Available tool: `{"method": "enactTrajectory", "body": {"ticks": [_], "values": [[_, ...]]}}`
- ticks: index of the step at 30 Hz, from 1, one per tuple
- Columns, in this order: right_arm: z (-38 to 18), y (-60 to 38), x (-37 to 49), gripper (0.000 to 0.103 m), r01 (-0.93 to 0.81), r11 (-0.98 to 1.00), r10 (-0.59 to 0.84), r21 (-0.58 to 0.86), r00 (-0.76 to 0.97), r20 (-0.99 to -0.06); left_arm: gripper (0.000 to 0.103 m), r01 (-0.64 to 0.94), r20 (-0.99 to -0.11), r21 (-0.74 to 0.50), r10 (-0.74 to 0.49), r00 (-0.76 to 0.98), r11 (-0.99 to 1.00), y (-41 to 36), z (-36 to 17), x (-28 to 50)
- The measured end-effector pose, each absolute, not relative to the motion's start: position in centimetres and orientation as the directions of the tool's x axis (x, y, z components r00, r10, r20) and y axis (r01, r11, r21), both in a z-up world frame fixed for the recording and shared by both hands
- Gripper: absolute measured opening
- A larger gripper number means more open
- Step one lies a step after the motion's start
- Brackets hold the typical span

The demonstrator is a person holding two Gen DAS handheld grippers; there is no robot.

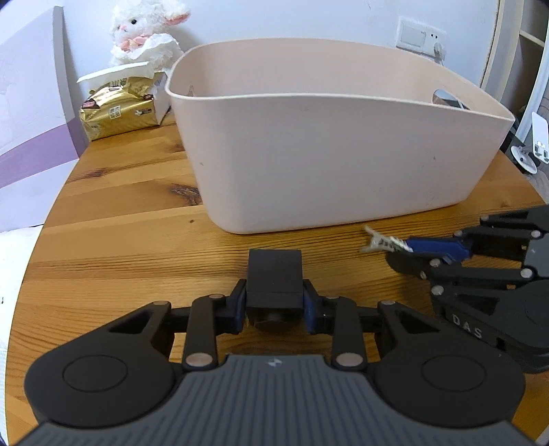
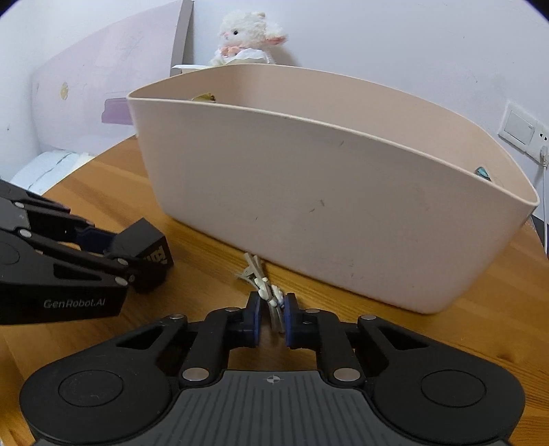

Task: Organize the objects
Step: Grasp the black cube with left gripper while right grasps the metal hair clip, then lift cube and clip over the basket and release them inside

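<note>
My left hand-held gripper (image 1: 274, 302) is closed tight on a small black box (image 1: 274, 276), low in the centre of its own view, its blue pads (image 1: 310, 308) pressed on the box's two sides just above the wooden surface (image 1: 120, 240). My right hand-held gripper (image 2: 272, 317) sits at the lower centre of its view, nearly closed, pinching a small hair clip (image 2: 264, 286) by its tail end, with the clip's nose pointing toward the foot of the bin. I judge the box stiff and light, safe to squeeze across its flat sides as it is held now; the clip looks thin, light and likely slippery, so the grip near its beaded end seems the surest place. The box is matte black with pale lettering on one face; the clip is silvery-grey with small pale beads. Beyond both stands a large beige plastic bin (image 1: 336, 161), filling the middle of each view, with something already inside that I cannot make out. At upper left of the left view are a gold tissue pack (image 1: 116, 115) and a white plush lamb (image 1: 145, 31).
</note>
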State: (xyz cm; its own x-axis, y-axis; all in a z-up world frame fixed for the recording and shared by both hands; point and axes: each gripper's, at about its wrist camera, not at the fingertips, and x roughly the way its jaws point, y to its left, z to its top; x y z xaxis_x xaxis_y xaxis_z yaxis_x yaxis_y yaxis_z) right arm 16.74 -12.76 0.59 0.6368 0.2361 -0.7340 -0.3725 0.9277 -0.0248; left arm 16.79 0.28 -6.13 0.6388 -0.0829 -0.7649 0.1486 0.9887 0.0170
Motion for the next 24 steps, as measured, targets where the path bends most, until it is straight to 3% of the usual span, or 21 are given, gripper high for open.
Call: {"method": "enactTrajectory", "body": {"ticks": [7,17,24], "values": [[2.3,-13.9,14.3,0.012,-0.379,0.925,0.279,0.028,0.625,-0.729,0.034,0.154,-0.731,0.024,-0.088,0.676,0.988,0.4,-3.9,15.2],[9.3,-17.0,12.3,0.012,-0.343,0.937,0.312,0.069,0.731,-0.607,0.034,0.188,-0.637,0.042,-0.119,0.762,0.981,-0.2,1.9,14.0],[13.5,-19.1,14.7,0.012,-0.280,0.958,0.268,0.058,0.812,-0.519,0.034,0.160,-0.579,0.073,-0.089,0.811,0.984,-1.3,5.4,17.3]]}}
